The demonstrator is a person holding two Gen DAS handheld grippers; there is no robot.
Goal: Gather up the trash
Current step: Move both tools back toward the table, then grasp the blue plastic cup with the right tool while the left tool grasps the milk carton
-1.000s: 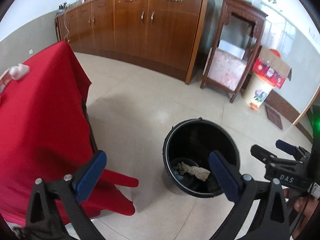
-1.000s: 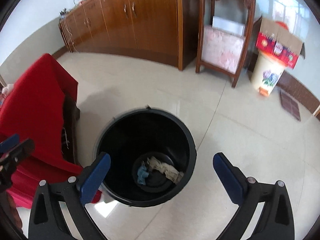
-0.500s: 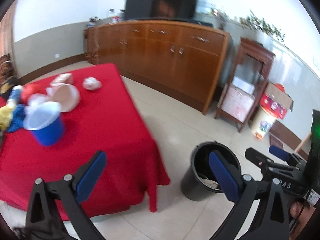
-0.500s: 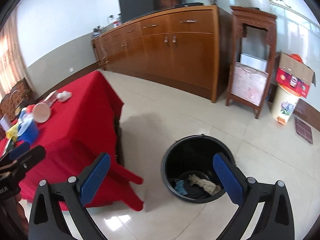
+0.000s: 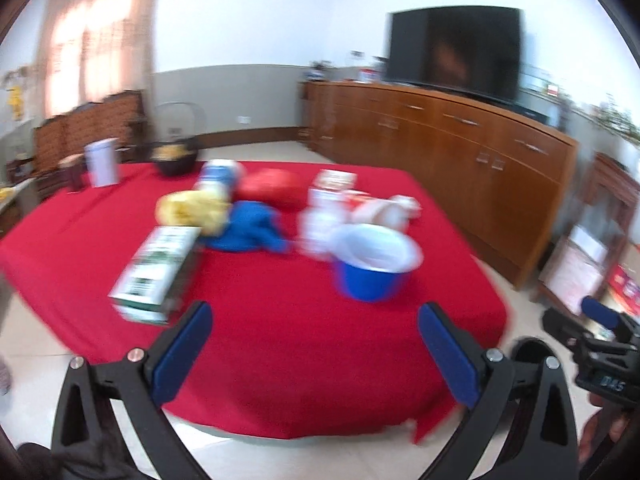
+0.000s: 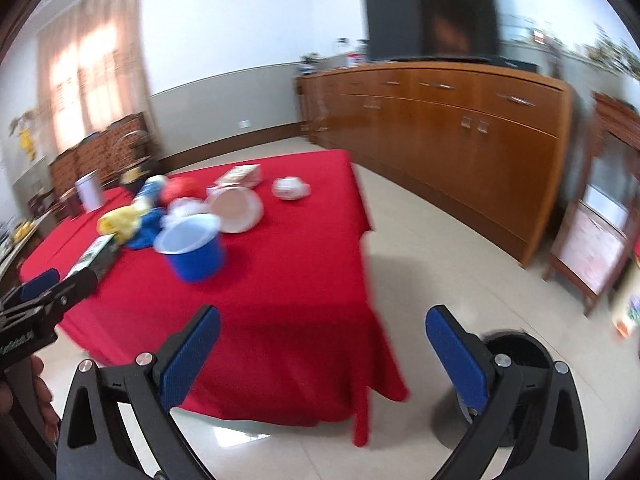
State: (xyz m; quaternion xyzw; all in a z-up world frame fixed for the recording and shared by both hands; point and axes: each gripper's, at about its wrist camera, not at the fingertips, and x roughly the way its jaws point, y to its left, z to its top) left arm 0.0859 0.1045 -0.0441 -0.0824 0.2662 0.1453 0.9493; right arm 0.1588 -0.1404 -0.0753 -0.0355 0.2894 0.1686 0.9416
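Observation:
A table with a red cloth holds a pile of trash: a blue cup with a white rim, a green and white carton, a blue rag, a yellow wrapper, a white paper bowl and a crumpled white paper. My left gripper is open and empty, near the table's front edge. My right gripper is open and empty, off the table's right corner. The black bin stands on the floor behind the right finger.
A long wooden sideboard with a black TV runs along the far wall. A wooden stand is at the right. A white canister and a dark basket sit at the table's far side.
Both grippers have swung up and left, away from the bin and toward the red table. The bin has dropped to the lower right edge of both views. Both stay open and empty.

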